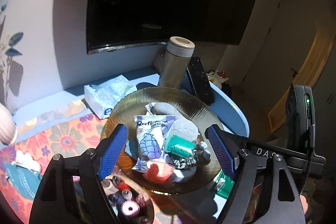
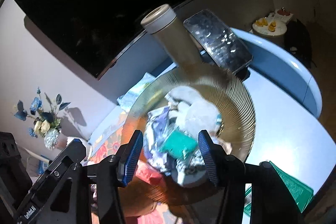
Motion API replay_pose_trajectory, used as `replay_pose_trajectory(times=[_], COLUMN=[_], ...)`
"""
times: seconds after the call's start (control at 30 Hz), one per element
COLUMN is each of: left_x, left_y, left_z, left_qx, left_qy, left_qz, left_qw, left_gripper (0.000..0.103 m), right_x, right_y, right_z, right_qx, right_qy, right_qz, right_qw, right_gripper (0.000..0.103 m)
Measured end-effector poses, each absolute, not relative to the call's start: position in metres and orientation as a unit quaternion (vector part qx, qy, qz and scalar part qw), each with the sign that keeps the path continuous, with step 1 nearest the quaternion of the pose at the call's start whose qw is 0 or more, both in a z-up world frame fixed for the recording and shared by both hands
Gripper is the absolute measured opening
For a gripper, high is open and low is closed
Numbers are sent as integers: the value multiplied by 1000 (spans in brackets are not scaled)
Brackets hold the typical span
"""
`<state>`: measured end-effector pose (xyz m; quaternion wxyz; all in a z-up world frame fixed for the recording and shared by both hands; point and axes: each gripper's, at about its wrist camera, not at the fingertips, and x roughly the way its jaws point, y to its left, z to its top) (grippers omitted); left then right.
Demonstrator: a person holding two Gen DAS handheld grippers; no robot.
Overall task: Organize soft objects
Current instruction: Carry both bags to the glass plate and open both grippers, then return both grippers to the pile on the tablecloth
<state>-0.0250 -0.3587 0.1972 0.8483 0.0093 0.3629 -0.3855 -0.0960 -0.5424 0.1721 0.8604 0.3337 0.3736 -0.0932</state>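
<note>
A ribbed amber glass plate (image 1: 126, 106) (image 2: 241, 98) holds a heap of soft things: a white and purple snack pouch (image 1: 150, 138), a teal wrapped packet (image 1: 180, 145) (image 2: 178, 143), grey-white pieces (image 1: 184, 129), a black-and-white cloth (image 1: 184, 162) and a red piece (image 1: 158, 171). My left gripper (image 1: 168, 152) is open and empty, its blue pads either side of the heap above the plate. My right gripper (image 2: 170, 156) is open and empty too, pads flanking the teal packet. The right wrist view is blurred.
A beige tumbler (image 1: 176, 64) (image 2: 170, 35), a black remote (image 1: 199, 81) and a dark glossy phone (image 2: 218, 39) stand behind the plate on the light-blue table (image 2: 283, 129). A tissue pack (image 1: 109, 96), floral cloth (image 1: 63, 140), thread spools (image 1: 126, 203), a green basket (image 2: 294, 186) and a flower vase (image 2: 48, 129) lie around.
</note>
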Motion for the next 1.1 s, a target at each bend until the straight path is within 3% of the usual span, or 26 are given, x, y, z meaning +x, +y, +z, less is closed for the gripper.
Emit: replay_pose_trajectory(times=[0.67,0.97,1.1], left_x=[-62,-54,-52], left_y=[-253,-153,-91], left_z=[232,246,261], left_qx=[-20,-49,-50], left_qy=[316,291,269], left_qz=[-350,-276,-205], left_qw=[882,915,940], left_gripper=[78,81,81], right_x=[-113,-96,-84], right_y=[-436,-348,-295], right_z=[223,225,210], right_qx=[260,191,153], right_qy=[357,386,409], right_qz=[-25,55,93], right_qw=[897,901,895], right_gripper=[58,58,69])
